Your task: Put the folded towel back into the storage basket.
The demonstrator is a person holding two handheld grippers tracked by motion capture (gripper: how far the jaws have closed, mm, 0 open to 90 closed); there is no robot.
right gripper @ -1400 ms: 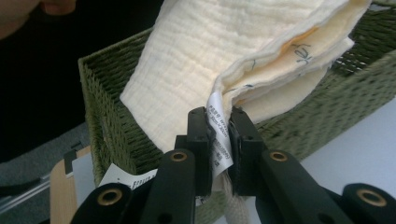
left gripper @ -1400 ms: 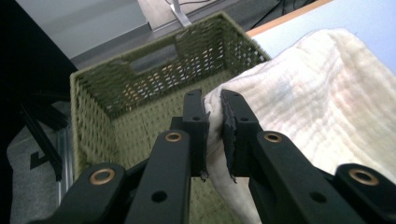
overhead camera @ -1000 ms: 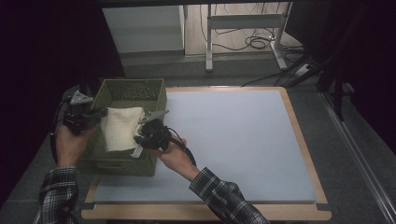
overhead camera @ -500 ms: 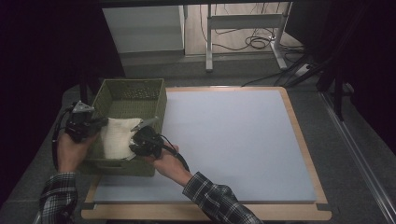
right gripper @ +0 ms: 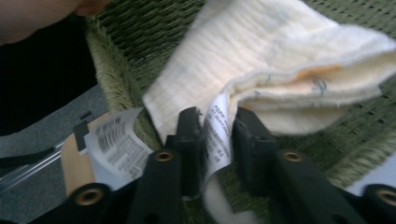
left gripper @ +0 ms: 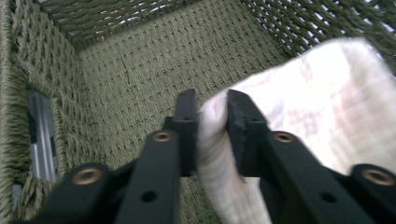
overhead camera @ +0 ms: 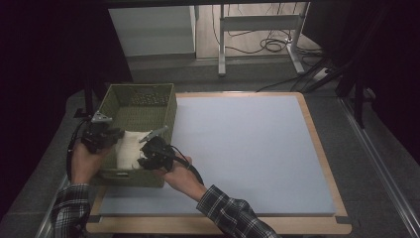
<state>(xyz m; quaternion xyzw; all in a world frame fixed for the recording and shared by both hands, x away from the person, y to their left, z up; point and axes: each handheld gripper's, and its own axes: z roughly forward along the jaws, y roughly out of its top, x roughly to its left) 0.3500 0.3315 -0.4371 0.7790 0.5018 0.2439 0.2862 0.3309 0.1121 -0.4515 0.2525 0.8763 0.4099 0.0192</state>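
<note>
Cloth (overhead camera: 128, 148) lies inside the basket (overhead camera: 168, 106). Left gripper (left gripper: 212, 109) – jaws just opening, cloth edge between them. Right gripper (right gripper: 218, 122) likewise, around the label (right gripper: 217, 135) – grip released.

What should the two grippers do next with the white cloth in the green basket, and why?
Probably open a bit more and lift away. The folded cloth already lies down inside the basket, and the jaws of the left gripper and right gripper have just been opening, with cloth and its label between them.

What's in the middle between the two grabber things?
A folded cream towel lies between the left gripper and right gripper, inside the green basket, in the high view.
</note>
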